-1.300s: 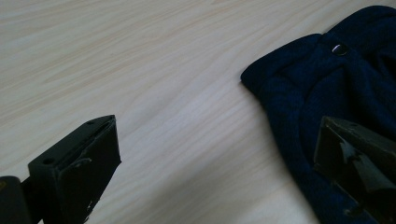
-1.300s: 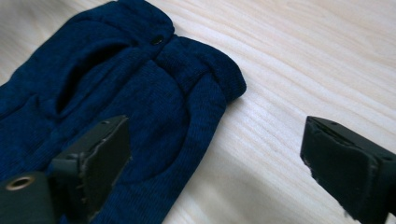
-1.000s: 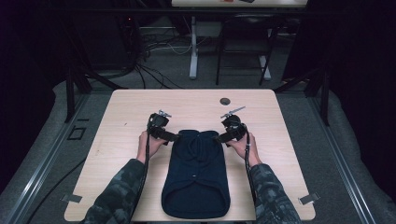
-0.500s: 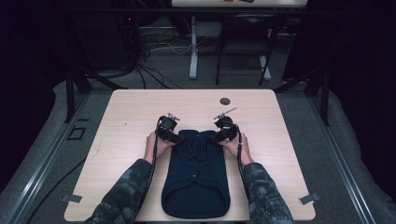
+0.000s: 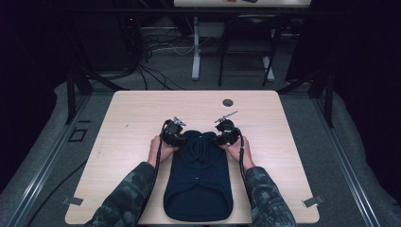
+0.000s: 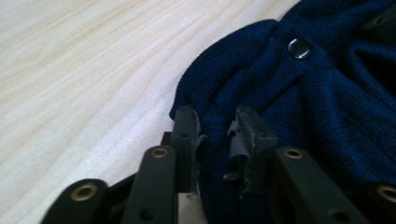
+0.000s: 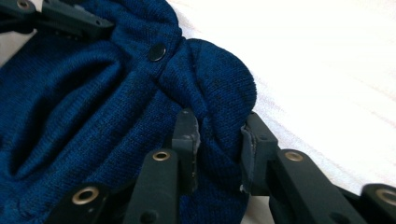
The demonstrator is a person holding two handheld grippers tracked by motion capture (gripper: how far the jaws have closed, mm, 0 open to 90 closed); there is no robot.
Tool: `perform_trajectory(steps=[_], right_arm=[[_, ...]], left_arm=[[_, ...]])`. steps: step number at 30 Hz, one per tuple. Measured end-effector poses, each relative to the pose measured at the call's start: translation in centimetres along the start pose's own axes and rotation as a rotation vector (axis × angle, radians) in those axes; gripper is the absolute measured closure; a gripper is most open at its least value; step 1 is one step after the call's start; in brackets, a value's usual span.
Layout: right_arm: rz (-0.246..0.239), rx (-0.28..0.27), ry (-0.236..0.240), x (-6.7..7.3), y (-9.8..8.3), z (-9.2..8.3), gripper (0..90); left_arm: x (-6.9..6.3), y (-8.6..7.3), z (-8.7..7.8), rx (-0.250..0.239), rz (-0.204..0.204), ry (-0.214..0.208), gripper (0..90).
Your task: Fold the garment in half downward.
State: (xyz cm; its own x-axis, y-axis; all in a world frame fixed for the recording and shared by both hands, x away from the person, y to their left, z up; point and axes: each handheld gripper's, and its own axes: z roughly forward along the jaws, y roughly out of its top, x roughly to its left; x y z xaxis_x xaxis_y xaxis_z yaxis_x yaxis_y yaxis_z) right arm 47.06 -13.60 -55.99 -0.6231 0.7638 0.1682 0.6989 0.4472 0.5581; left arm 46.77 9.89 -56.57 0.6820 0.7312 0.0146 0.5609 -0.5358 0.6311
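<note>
a dark blue knit garment [image 5: 198,182] lies flat on the wooden counter [image 5: 132,118], in the middle of its width. its wide open end is at the near edge, and its narrow end points to the far edge and stops about halfway across the counter. the narrow end is bunched into folds.

the left claw [image 5: 176,137] is at the left corner of this narrow end, and the right claw [image 5: 222,136] is at the right corner. the 2 claws are near each other, with the bunched cloth between them. each is held by a hand with a camouflage sleeve that comes in from the near edge.

in the left gripper view, the left claw [image 6: 217,128] has just been closing, and now its 2 jaws press on a fold of the garment [image 6: 299,107] at its edge, with knit cloth between the pads. a round metal snap [image 6: 299,48] sits on the cloth just beyond the jaws. the bare counter [image 6: 84,70] is beside it.

in the right gripper view, the right claw [image 7: 219,133] has also just been closing, and its jaws pinch a rounded fold of the garment [image 7: 93,107]. a dark snap [image 7: 157,52] is on the cloth near that fold.

a small round dark hole [image 5: 228,102] is in the counter near the far edge, well apart from the garment.
</note>
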Motion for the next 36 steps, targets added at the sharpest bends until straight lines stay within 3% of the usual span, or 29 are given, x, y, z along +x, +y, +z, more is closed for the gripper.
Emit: perform_trajectory(steps=[2, 7, 10, 14, 19, 26, 33, 36], right_arm=[[-0.026, -0.006, -0.027, 0.4, 0.0, -0.3, 71.9], [-0.055, -0.064, -0.038, 0.8, -0.2, -1.4, 72.1], [-0.088, -0.12, -0.046, 1.5, -0.1, -3.0, 72.1], [-0.138, -0.181, -0.06, 2.4, 0.0, -4.7, 72.0], [-0.191, -0.225, -0.08, 3.3, 0.1, -6.5, 71.9], [-0.221, -0.274, -0.083, 3.8, 0.3, -8.6, 71.3], [-0.25, -0.305, -0.105, 4.3, 0.4, -10.1, 71.3], [-0.254, -0.325, -0.114, 4.4, 0.4, -10.6, 71.3]], left_arm=[[0.0, 0.0, -0.3, -0.006, 0.004, -0.002, 75.2], [0.3, 0.1, -1.3, -0.04, -0.014, -0.03, 75.6], [0.5, 0.5, -2.8, -0.052, -0.021, -0.072, 74.9], [0.6, 0.7, -4.4, -0.087, -0.019, -0.097, 75.2], [0.4, 1.1, -6.1, -0.139, 0.005, -0.098, 76.1], [0.0, 2.0, -7.9, -0.193, 0.033, -0.086, 76.5], [-0.1, 3.0, -9.2, -0.19, 0.058, -0.102, 76.1], [-0.3, 3.3, -9.8, -0.211, 0.063, -0.099, 76.3]])
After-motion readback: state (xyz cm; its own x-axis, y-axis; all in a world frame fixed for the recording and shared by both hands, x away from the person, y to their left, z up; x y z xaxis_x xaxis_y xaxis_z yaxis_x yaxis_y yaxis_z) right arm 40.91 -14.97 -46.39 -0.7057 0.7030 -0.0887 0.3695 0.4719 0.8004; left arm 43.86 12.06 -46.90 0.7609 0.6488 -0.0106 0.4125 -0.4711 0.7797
